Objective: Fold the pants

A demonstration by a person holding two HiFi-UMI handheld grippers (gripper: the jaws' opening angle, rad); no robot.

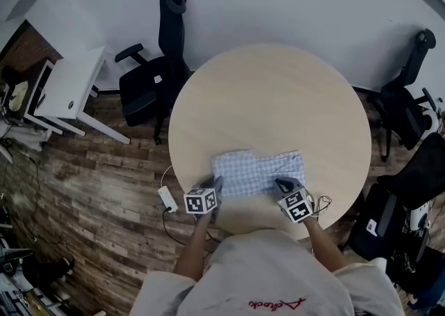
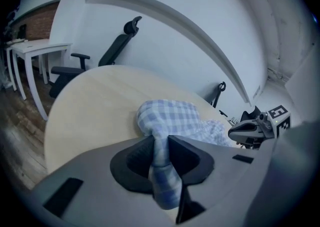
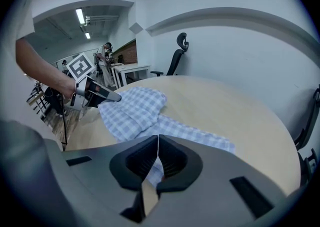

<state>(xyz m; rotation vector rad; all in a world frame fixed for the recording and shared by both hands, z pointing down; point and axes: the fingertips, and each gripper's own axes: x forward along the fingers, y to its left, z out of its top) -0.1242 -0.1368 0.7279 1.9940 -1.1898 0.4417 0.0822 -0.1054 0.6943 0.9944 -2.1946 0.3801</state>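
The blue-and-white checked pants [image 1: 257, 172] lie partly folded near the front edge of the round pale wooden table [image 1: 271, 99]. My left gripper [image 1: 217, 184] is at their near left corner, shut on a bunched fold of the cloth [image 2: 162, 171]. The rest of the pants [image 2: 170, 116] trails away from the jaws across the table [image 2: 90, 101]. My right gripper [image 1: 280, 184] is at the near right corner. Its jaws [image 3: 157, 146] stand pressed together with a thin edge of the pants [image 3: 135, 108] running in between them. Each gripper shows in the other's view: left gripper [image 3: 116, 98], right gripper [image 2: 234, 133].
A black office chair [image 1: 156, 78] stands at the table's far left and another chair [image 1: 407, 106] at the right. A white desk [image 1: 69, 85] stands at the left wall. A white power strip [image 1: 167, 200] lies on the wooden floor beside the table.
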